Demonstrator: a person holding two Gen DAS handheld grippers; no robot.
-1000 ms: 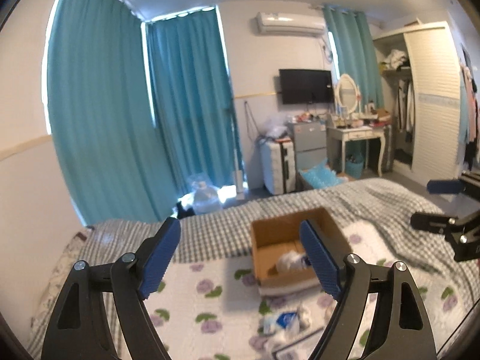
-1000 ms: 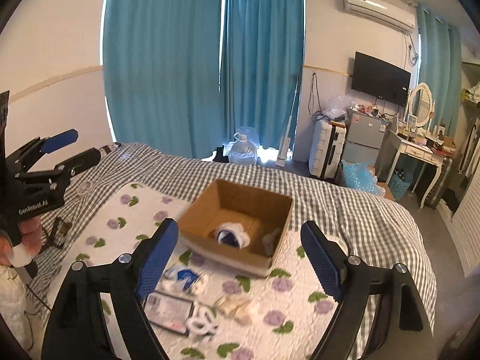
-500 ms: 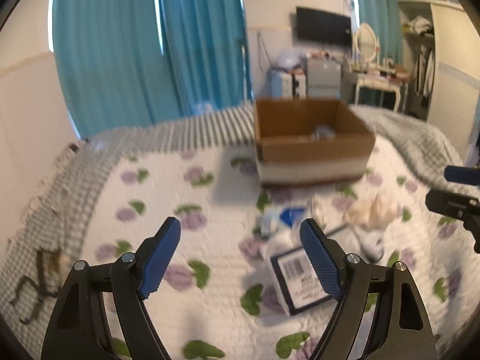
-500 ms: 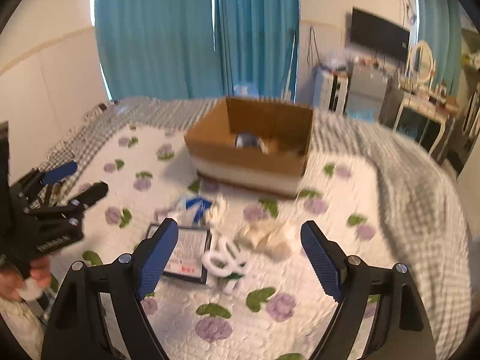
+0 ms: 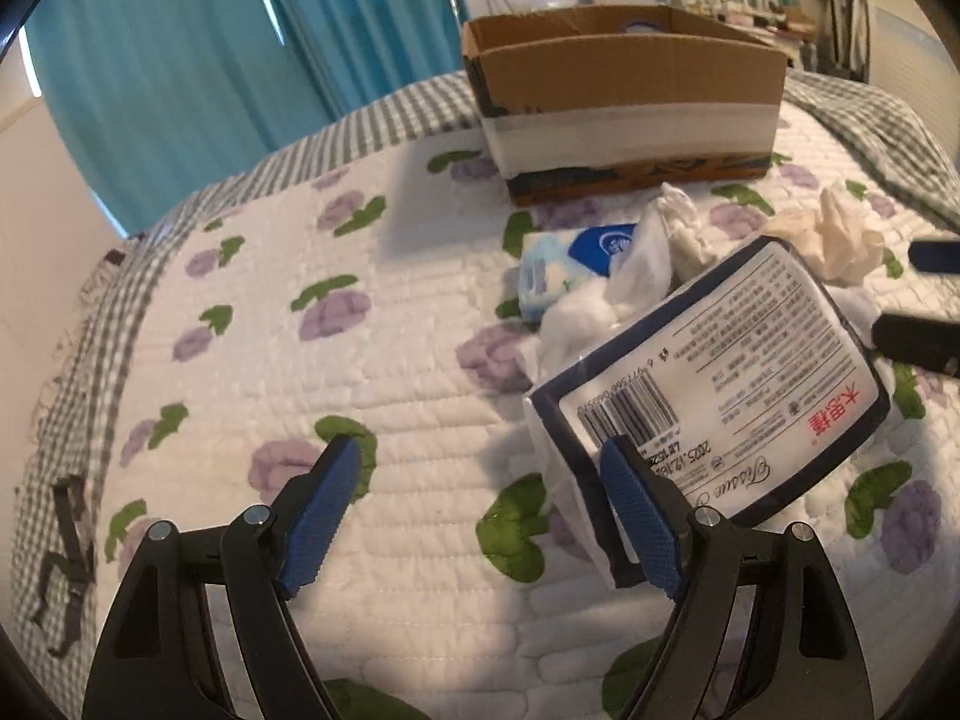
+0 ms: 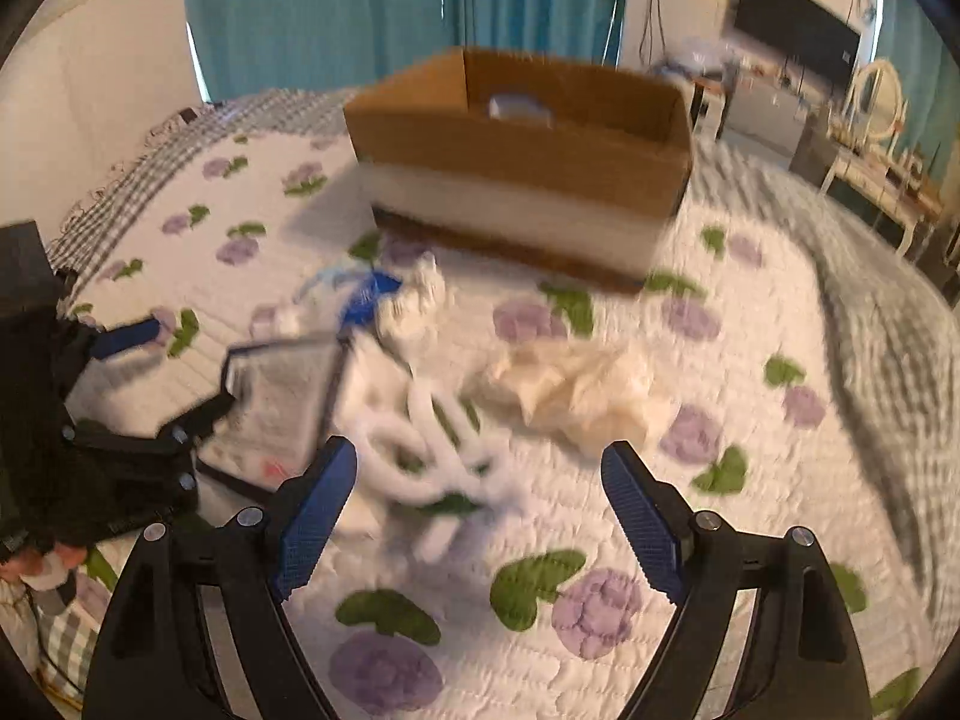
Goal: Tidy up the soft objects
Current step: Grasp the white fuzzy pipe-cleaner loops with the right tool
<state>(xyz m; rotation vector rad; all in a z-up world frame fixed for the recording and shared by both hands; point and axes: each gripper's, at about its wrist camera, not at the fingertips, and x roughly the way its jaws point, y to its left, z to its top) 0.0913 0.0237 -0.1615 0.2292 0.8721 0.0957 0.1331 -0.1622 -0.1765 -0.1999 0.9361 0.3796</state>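
On the flowered quilt (image 5: 372,360) lies a heap of soft things in front of an open cardboard box (image 5: 624,114). In the left wrist view a dark-edged tissue pack (image 5: 708,396) with a barcode lies just beyond my open left gripper (image 5: 480,510), whose right pad overlaps the pack's near corner. Behind it are a small blue tissue pack (image 5: 570,264), white fluff (image 5: 606,300) and a crumpled beige cloth (image 5: 834,234). My right gripper (image 6: 477,510) is open and empty above a white looped piece (image 6: 432,450), with the beige cloth (image 6: 576,390) just beyond it.
The box (image 6: 522,174) has something pale inside. A grey checked blanket (image 5: 870,114) borders the quilt. Teal curtains (image 6: 372,6), a television and a dressing table stand beyond the bed. Each gripper shows at the edge of the other's view: right gripper (image 5: 900,294), left gripper (image 6: 180,366).
Both grippers have dropped toward the bed and tipped downward. The box and the heap now fill the views, and the room behind has slid up out of frame.
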